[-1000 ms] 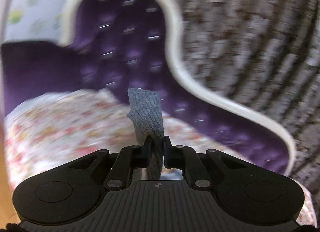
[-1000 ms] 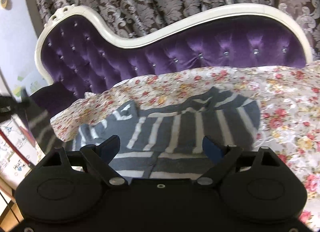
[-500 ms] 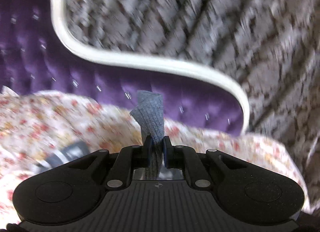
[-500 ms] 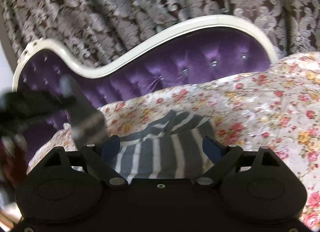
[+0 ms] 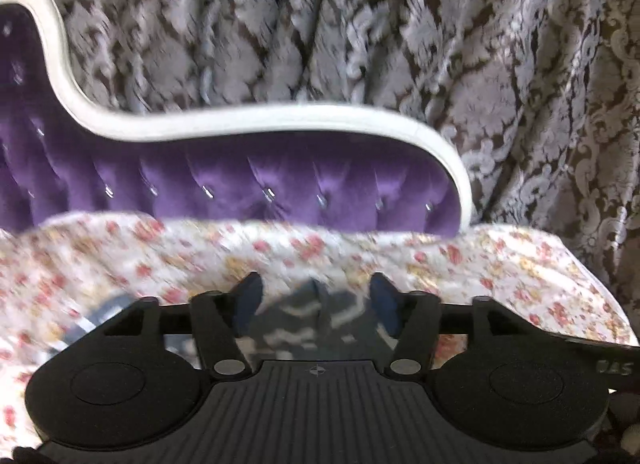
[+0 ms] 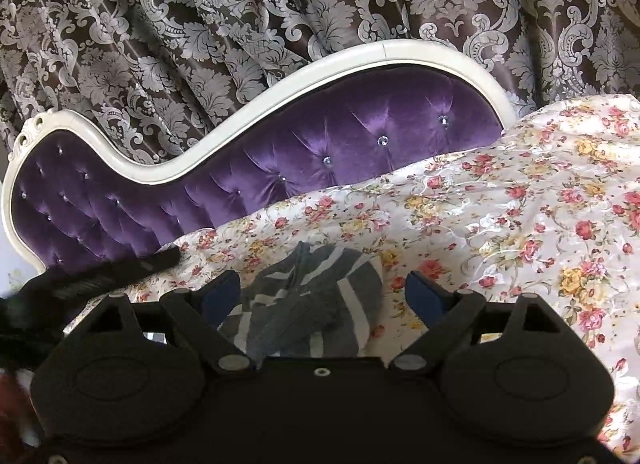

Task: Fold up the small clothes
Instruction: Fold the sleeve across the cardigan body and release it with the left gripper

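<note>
On floral sheet (image 6: 500, 200), striped garment (image 6: 316, 304) (apparently bunched) near headboard (image 6: 360, 136).

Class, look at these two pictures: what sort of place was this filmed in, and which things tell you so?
Most likely a room in a home. A purple tufted sofa with a white frame, a flowered sheet spread over its seat, and patterned curtains behind all point that way.

The left gripper (image 5: 316, 298), its jaws just opened and pressing on nothing, hangs tilted downward over the striped garment (image 6: 316, 300), while the right gripper (image 6: 324, 292) stands spread wide just above the same garment, empty.
</note>
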A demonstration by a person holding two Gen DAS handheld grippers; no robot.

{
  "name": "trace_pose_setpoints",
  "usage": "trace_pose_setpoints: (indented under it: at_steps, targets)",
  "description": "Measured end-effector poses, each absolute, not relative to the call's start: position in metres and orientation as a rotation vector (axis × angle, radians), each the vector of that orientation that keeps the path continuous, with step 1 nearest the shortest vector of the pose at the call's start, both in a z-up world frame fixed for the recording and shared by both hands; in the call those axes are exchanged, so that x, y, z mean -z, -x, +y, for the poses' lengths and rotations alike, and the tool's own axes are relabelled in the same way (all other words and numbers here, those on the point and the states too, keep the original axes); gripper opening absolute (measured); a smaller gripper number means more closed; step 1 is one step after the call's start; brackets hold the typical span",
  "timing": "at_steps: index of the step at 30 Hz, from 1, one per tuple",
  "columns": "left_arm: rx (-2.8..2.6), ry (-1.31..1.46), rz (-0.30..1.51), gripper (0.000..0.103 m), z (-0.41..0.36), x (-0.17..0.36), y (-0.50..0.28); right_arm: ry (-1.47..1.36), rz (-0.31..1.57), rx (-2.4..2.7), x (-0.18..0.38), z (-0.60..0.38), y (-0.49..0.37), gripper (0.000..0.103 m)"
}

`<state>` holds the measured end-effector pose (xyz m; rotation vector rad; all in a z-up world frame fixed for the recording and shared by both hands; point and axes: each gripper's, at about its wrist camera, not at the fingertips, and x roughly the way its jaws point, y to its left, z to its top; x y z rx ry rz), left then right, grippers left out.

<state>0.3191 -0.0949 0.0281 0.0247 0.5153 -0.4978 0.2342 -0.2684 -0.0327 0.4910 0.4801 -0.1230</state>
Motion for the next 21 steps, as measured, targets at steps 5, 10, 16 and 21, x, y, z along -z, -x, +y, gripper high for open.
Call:
trace_pose_setpoints:
  at_steps: [5, 10, 16, 21]
  targets:
    - [0.352, -0.060, 0.600, 0.068, -0.055, -0.015, -0.314, -0.464, 0.504, 0.121, 0.038, -0.263, -0.240, 0.091]
    - [0.196, -0.069, 0.768, 0.068, -0.008, 0.024, -0.309, -0.416, 0.516, 0.116, 0.043, -0.256, -0.244, 0.091]
    - [0.161, -0.066, 0.804, 0.068, 0.034, 0.052, -0.286, -0.337, 0.523, 0.098, 0.053, -0.243, -0.252, 0.091]
    - [0.169, -0.039, 0.831, 0.068, 0.050, 0.068, -0.277, -0.265, 0.531, 0.079, 0.064, -0.230, -0.262, 0.087]
